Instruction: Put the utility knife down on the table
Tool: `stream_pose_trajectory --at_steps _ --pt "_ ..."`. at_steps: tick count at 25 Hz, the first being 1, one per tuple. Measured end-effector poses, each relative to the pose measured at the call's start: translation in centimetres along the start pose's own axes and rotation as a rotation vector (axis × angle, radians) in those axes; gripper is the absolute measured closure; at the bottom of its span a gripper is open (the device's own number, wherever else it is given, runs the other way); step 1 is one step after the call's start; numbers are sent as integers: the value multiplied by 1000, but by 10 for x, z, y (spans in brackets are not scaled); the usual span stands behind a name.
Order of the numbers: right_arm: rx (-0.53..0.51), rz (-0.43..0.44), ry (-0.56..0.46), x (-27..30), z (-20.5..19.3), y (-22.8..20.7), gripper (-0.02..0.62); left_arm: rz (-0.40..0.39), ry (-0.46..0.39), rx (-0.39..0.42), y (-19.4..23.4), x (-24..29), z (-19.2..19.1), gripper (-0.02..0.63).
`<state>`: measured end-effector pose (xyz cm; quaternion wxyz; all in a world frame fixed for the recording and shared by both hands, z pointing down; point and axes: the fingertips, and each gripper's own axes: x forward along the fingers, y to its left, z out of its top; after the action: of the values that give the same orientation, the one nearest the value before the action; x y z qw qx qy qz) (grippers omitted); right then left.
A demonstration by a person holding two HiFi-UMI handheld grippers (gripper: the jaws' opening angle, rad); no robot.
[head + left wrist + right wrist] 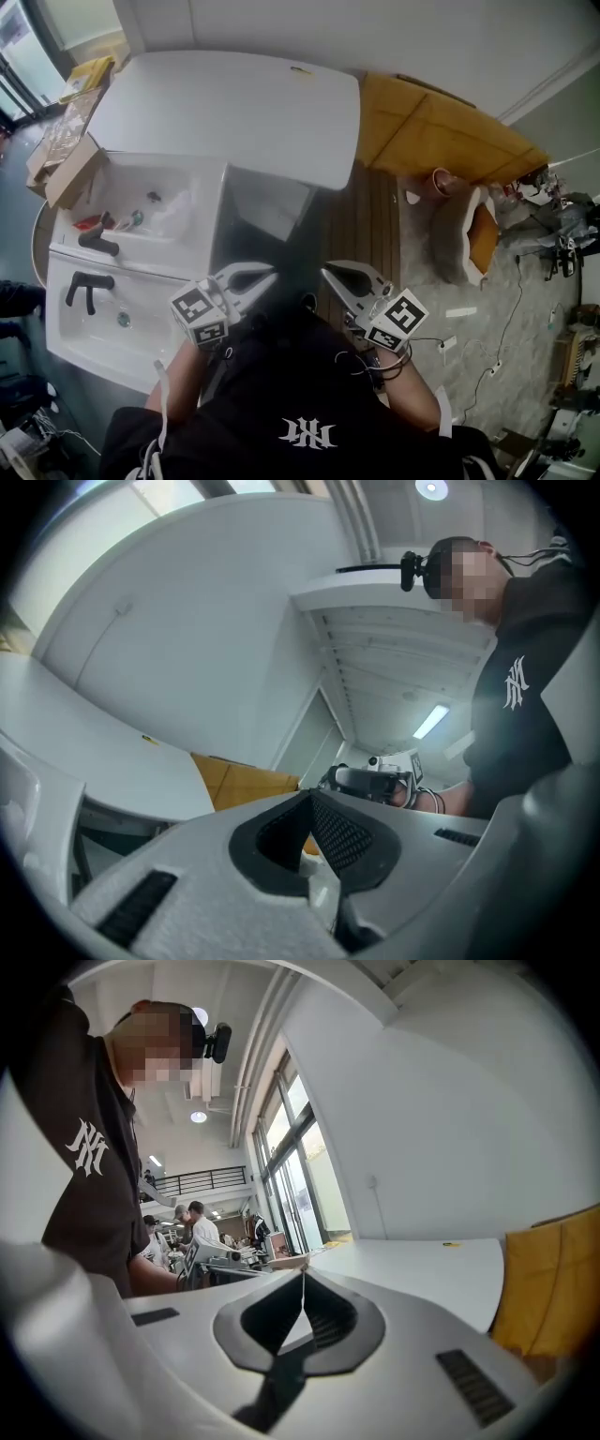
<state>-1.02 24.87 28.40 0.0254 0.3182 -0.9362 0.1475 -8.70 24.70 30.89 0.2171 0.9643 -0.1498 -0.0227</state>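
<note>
Grippers, left gripper (269, 276) and right gripper (326, 272), were closed empty at lower centre; utility knife unseen, presumably light, rigid, handle-held.

The worktop (234, 103) lies ahead, against the wall. Left of it and nearer stands a sink unit (84, 328) with two faucets (98, 244), one behind the other. Boxes (66, 164) sit at the sink unit's far left. Right of the worktop, a board (441, 131) runs along the wall.
</note>
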Motion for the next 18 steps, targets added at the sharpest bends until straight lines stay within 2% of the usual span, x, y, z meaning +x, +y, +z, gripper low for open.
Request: stream_pose_trajectory --at_steps 2,5,6,9,11,13,15,18 --pt "33 27 -1 -9 -4 14 589 -8 -1 32 -17 -1 2 601" --pt "160 92 -53 -20 -9 36 589 -35 14 106 -48 8 4 600" --pt "173 102 -57 -23 -11 40 589 -31 4 95 -54 12 3 600" --pt "106 102 -79 -50 -1 43 589 -17 -55 -2 -66 25 3 601" --pt "96 121 -123 -77 5 43 591 -39 -11 40 -81 41 -2 601" --pt "68 118 -122 -96 -1 41 591 -73 32 66 -93 58 -6 600" --pt "45 88 -106 -107 -8 35 592 -94 42 64 -98 70 -7 601" --pt "53 61 -134 -121 -4 29 592 -104 32 74 -108 83 -1 600"
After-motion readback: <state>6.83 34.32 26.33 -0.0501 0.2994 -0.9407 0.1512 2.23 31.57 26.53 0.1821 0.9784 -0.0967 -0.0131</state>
